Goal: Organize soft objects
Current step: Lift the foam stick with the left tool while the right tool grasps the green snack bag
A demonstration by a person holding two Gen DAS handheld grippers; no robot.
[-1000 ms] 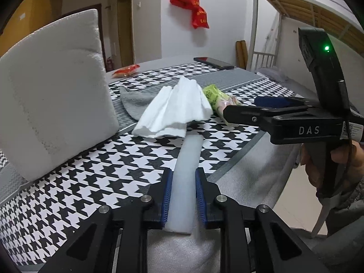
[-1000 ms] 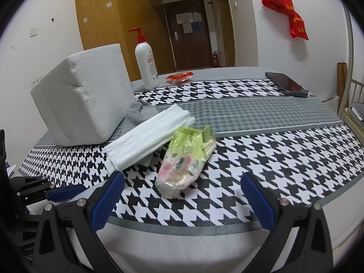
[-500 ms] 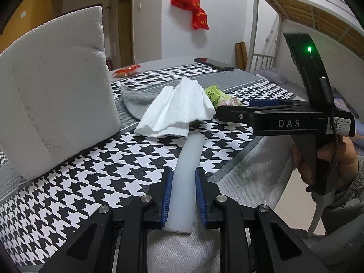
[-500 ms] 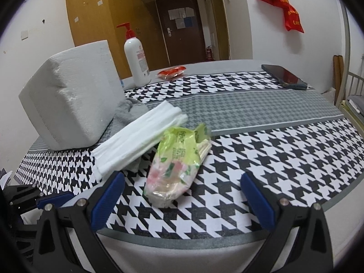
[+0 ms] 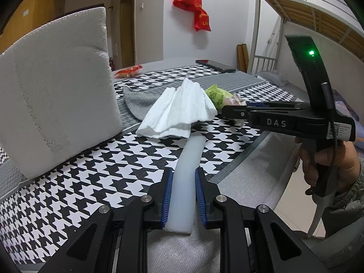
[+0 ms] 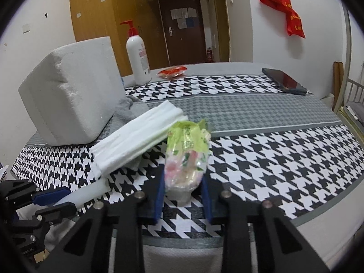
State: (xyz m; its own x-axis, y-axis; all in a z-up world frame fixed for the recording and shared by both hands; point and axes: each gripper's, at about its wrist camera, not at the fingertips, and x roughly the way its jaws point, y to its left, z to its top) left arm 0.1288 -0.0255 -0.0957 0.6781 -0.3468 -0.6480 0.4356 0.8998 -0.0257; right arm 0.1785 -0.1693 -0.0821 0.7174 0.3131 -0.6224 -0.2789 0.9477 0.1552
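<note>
Left gripper [image 5: 181, 193], nearest, clamps a white foam strip [image 5: 185, 177] lying at the houndstooth tablecloth's [image 5: 79, 182] near edge. Right gripper [image 6: 183, 195], jaws just closed, pinches the green tissue pack [image 6: 186, 157]. Beyond: folded white cloth [image 6: 134, 145], grey towel [image 6: 129, 108], polystyrene block [image 6: 70, 91]; farthest, pump bottle [image 6: 137, 56].
</note>
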